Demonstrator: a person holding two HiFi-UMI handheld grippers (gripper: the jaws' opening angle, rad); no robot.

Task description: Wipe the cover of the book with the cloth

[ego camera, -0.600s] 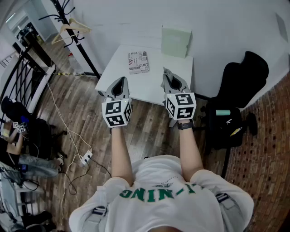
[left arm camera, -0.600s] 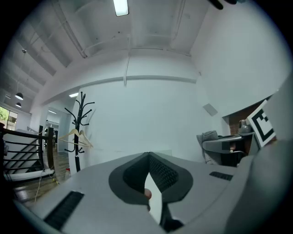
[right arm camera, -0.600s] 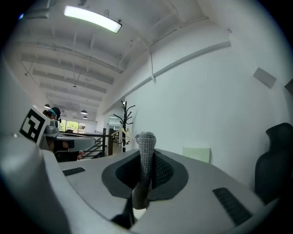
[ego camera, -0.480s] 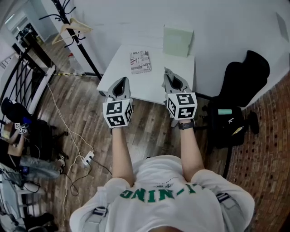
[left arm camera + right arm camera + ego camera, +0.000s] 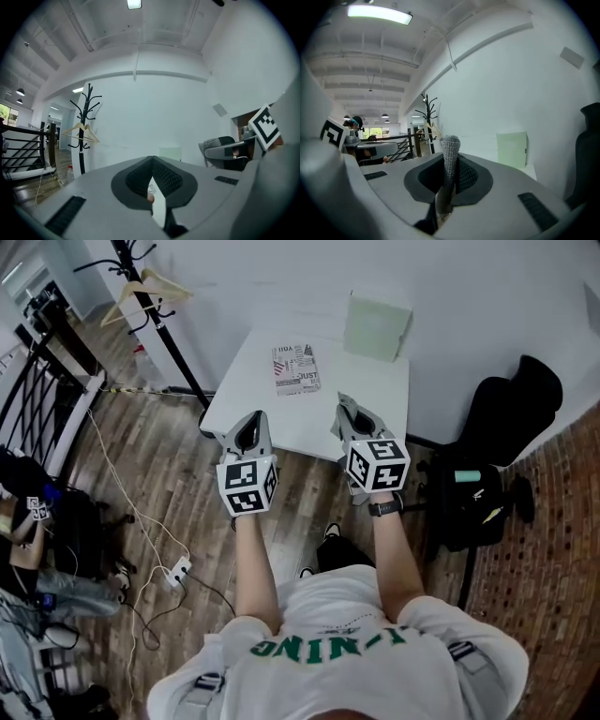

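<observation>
A book (image 5: pixel 295 368) with a printed cover lies flat on the white table (image 5: pixel 361 399), toward its far left. Both grippers hover at the table's near edge, short of the book. My right gripper (image 5: pixel 352 416) is shut on a grey mesh cloth (image 5: pixel 450 145), which sticks up between the jaws of that gripper (image 5: pixel 449 161). The left gripper (image 5: pixel 247 432) is shut with nothing held. In the left gripper view its jaws (image 5: pixel 152 159) meet at the tip, and a sliver of table and book print shows behind them.
A pale green board (image 5: pixel 377 326) leans on the wall at the table's back right. A black coat rack (image 5: pixel 141 287) stands to the left, and a black chair with bags (image 5: pixel 487 456) to the right. Cables and a power strip (image 5: pixel 178 568) lie on the wooden floor.
The head view has shifted a little: both grippers sit slightly lower in the picture and a shoe now shows below them. The jaws and the book are unchanged.
</observation>
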